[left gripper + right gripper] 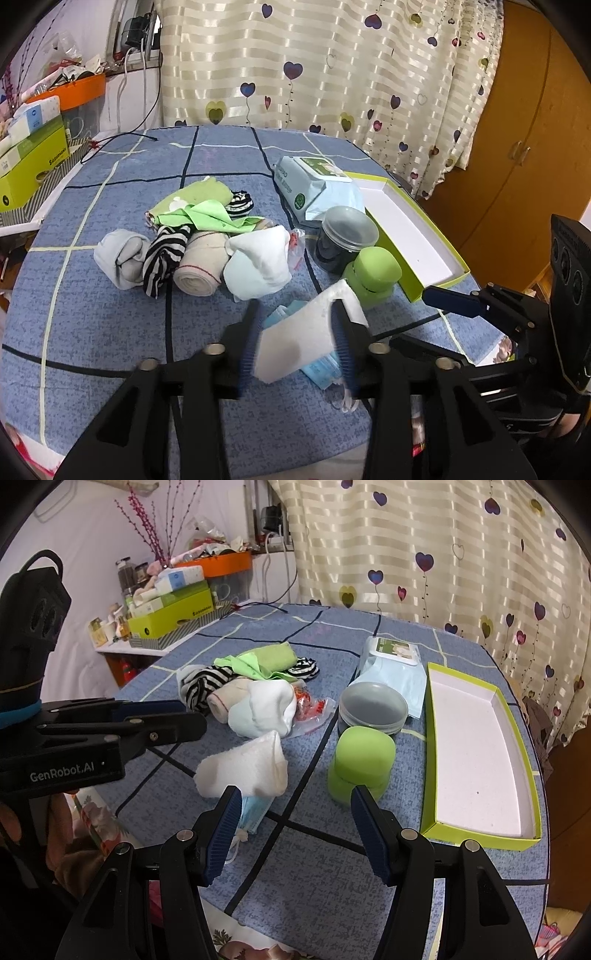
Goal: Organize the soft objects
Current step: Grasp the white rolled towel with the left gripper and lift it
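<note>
Left gripper (295, 332) around white sock (310, 332); right gripper (295, 812) spread, holding nothing.

Left: fingers on either side of the sock, which lies on the tabletop (110, 314) atop a blue mask (321, 369); firm pinch or loose contact — cannot tell. Right: hovers near the tabletop edge, sock (247, 768) just ahead-left of its left finger, green foam (362, 764) ahead-right. Sock pile (192, 254) lies beyond. Box lid (480, 749) sits at right, nothing in it.
</note>
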A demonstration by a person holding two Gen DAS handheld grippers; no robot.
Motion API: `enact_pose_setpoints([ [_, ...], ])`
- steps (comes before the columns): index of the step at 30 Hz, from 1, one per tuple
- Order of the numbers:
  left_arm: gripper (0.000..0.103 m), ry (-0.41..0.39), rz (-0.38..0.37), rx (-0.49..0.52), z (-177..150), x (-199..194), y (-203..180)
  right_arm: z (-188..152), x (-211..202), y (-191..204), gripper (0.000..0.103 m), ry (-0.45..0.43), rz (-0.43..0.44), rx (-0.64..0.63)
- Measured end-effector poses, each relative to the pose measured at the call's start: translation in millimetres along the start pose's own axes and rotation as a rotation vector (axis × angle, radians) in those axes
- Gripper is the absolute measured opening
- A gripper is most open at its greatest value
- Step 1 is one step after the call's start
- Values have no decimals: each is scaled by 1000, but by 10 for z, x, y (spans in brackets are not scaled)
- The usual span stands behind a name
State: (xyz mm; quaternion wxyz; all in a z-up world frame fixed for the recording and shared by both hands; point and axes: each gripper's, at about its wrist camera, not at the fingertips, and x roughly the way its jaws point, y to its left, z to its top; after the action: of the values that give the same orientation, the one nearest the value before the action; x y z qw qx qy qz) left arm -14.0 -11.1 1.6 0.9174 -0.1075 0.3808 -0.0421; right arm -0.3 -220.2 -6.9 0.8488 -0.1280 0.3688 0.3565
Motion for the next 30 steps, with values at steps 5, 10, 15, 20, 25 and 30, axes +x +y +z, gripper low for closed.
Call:
enact_pose_setpoints([
  [5,51,1,-9,4,-19,6,-2,1,-1,-16,62,0,1,1],
  [10,51,14,-23,29,-48,35,-18,11,-6,-14,62,2,-2,2],
  [15,51,41,-35,64,-79,124,-18,-25,22,43,62,5,-2,5],
  [20,51,76,-47,123,-118,264,-55,-81,72,-36,62,16,-5,21],
  [25,51,133,-60,194,-193,452,-104,-93,107,-121,62,27,-10,39],
  [30,51,140,-55,224,-203,556,-140,-99,158,-163,62,37,-9,50],
])
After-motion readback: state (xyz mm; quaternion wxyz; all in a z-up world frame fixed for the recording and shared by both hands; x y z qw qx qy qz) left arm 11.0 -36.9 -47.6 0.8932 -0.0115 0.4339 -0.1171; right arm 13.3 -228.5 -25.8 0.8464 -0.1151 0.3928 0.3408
